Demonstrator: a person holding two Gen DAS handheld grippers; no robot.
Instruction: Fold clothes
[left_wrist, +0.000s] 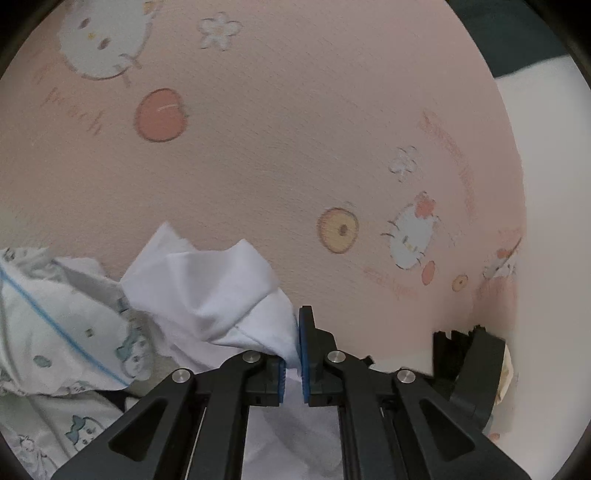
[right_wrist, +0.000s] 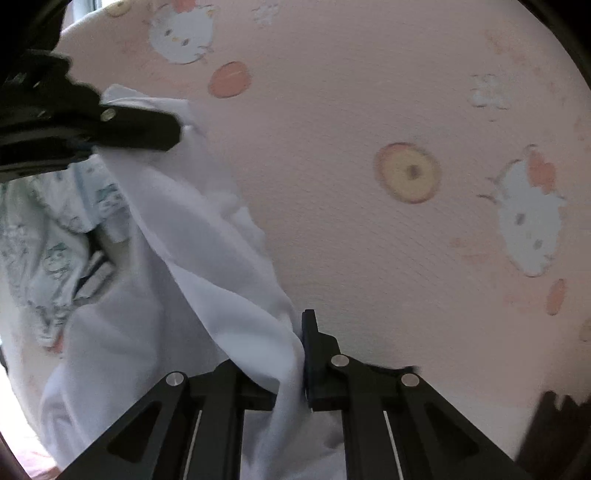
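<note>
- White garment (right_wrist: 207, 258) lies bunched on a pink printed sheet (left_wrist: 295, 129), toward the near left of both wrist views, held up between the two grippers.
- Left gripper (left_wrist: 293, 354) has its jaws closed narrow on a fold of the white cloth; blue pads pinch the fabric, which spills out beyond the fingertips and also hangs down under the tool.
- Right gripper (right_wrist: 295, 354) is likewise clamped tight on the same cloth, a thick fold running between its jaws.
- In the right wrist view the left gripper appears at far left, and the cloth stretches in a slack band from it down to the near jaws.
- Judging by its drape, the fabric is light, thin and very soft: it sags, creases and will not hold any shape by itself.
- It looks smooth, so a shallow pinch could slip; a deeper bite on a hem or seam should hold better.
- Best holds are probably two corners of one edge, well apart, so that it hangs flat.
- A patterned garment (left_wrist: 55, 325) with a blue line lies just beside it at left and could get caught up.
</note>
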